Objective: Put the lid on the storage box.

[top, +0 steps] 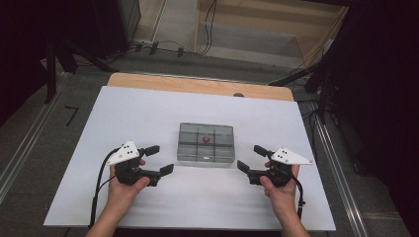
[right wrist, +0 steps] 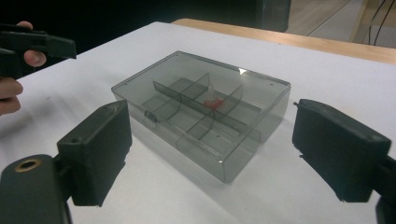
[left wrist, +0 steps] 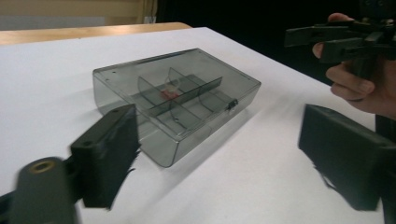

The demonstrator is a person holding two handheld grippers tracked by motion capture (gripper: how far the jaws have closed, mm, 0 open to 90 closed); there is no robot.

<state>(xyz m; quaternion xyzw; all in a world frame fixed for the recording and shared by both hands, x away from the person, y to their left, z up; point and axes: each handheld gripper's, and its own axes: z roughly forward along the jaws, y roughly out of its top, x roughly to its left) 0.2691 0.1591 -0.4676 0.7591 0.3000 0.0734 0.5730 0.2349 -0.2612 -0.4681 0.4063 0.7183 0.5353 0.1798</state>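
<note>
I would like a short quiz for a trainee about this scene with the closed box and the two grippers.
1. True or false: the lid of the smoky transparent plastic compartment box is closed.
2. What colour is the small object inside the box?
3. Where do the left gripper and the right gripper stand? A) both clamped on the box; B) open, one at each side of the box, apart from it; C) stacked on the lid.

Key: 1 true. 2 red. 3 B.
</note>
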